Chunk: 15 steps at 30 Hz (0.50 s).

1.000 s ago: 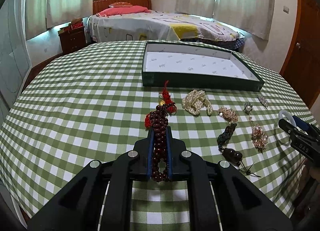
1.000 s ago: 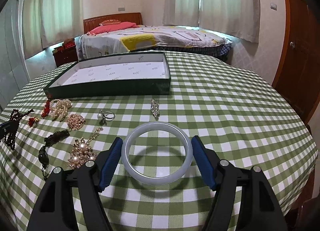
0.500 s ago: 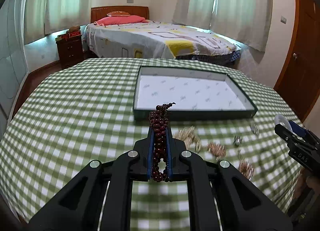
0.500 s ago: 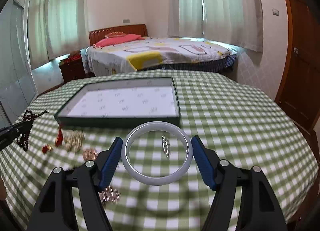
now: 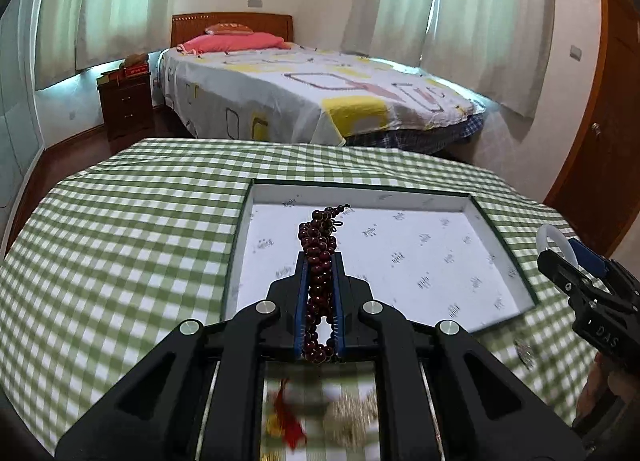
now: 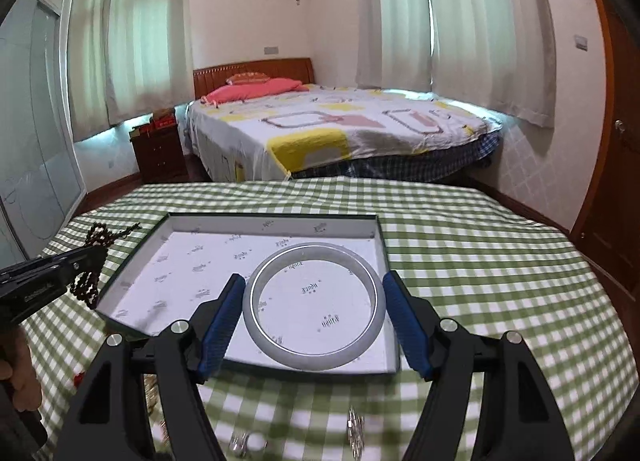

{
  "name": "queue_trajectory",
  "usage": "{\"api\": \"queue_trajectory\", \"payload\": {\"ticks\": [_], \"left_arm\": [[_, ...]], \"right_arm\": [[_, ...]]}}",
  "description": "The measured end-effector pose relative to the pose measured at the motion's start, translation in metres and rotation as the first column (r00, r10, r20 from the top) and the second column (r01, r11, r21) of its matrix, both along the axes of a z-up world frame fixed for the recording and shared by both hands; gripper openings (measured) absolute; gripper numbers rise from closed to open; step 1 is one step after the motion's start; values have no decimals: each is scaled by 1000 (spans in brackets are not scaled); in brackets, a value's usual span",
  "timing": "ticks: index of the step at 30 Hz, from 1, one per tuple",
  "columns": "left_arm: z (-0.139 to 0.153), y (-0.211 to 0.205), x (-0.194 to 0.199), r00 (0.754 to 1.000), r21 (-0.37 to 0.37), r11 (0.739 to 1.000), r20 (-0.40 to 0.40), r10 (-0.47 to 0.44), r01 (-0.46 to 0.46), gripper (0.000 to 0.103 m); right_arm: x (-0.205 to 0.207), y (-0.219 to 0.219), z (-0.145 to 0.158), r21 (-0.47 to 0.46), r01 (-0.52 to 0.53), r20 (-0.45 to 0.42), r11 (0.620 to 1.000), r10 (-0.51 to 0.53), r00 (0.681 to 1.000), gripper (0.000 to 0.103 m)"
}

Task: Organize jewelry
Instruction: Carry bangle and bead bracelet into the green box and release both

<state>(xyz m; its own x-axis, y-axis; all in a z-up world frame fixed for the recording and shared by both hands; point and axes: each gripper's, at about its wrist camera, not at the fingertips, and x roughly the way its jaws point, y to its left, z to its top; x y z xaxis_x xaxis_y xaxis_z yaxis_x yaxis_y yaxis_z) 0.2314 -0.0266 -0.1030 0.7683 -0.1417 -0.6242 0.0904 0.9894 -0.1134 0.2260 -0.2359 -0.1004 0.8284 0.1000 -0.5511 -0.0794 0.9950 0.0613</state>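
Observation:
My left gripper [image 5: 319,261] is shut on a dark red bead strand [image 5: 319,245] and holds it in the air over the near left part of the dark green tray [image 5: 236,245]. The tray has a white printed lining. My right gripper [image 6: 314,285] is shut on a pale white bangle [image 6: 256,325] and holds it above the tray's [image 6: 378,237] near right part. The left gripper [image 6: 60,261] with the beads [image 6: 90,281] shows at the left in the right wrist view. The right gripper with the bangle [image 5: 550,237] shows at the right in the left wrist view.
The round table has a green checked cloth [image 5: 120,229]. Loose jewelry lies on it in front of the tray: a red tassel [image 5: 288,421], a pearl cluster [image 5: 352,417], a ring [image 6: 244,441], a brooch [image 6: 354,429]. A bed [image 6: 340,121] stands behind the table.
Both grippers have risen from the cloth and moved forward with their pieces, from in front of the tray to above it.

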Motion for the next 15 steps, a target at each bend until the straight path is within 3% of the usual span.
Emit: {"api": "queue_trajectory", "payload": {"ticks": [6, 15], "left_arm": [[-35, -8, 40, 996, 3, 1000, -92, -3, 3, 11], [-66, -12, 56, 982, 30, 999, -188, -12, 18, 11]], "right_arm": [[33, 0, -27, 14, -20, -88, 1000, 21, 996, 69], [55, 2, -59, -23, -41, -223, 999, 35, 974, 69]]}}
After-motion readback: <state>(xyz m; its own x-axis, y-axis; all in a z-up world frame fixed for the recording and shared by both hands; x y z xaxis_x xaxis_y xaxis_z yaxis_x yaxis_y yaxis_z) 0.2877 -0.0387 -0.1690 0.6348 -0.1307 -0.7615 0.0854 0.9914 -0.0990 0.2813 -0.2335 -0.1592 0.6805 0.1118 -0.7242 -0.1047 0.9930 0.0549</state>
